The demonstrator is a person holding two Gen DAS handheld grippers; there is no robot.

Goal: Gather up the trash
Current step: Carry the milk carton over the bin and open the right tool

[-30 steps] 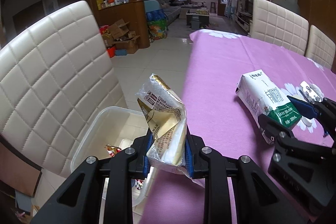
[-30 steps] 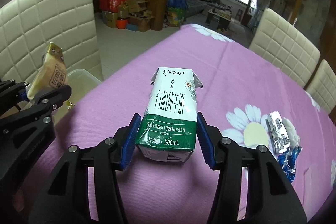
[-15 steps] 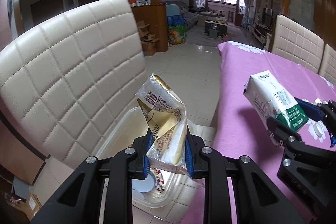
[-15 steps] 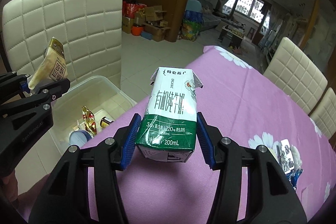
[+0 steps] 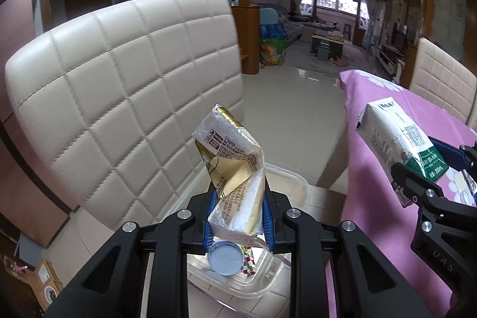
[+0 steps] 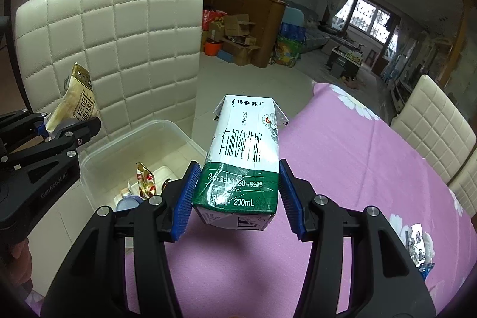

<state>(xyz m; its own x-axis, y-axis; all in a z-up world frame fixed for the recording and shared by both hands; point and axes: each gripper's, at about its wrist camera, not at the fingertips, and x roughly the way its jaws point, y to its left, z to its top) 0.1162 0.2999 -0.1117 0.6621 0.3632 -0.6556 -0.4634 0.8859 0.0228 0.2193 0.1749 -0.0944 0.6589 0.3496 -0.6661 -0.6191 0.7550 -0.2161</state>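
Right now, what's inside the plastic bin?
The bin holds a gold-red wrapper, a pale blue lid and small scraps. The right gripper covers the rest.

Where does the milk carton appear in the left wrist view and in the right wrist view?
Left wrist view: the milk carton is at the right edge, in the right gripper.
Right wrist view: the carton is in the centre, clamped between blue pads.
Shared landmark: the clear plastic bin by the cream chair.
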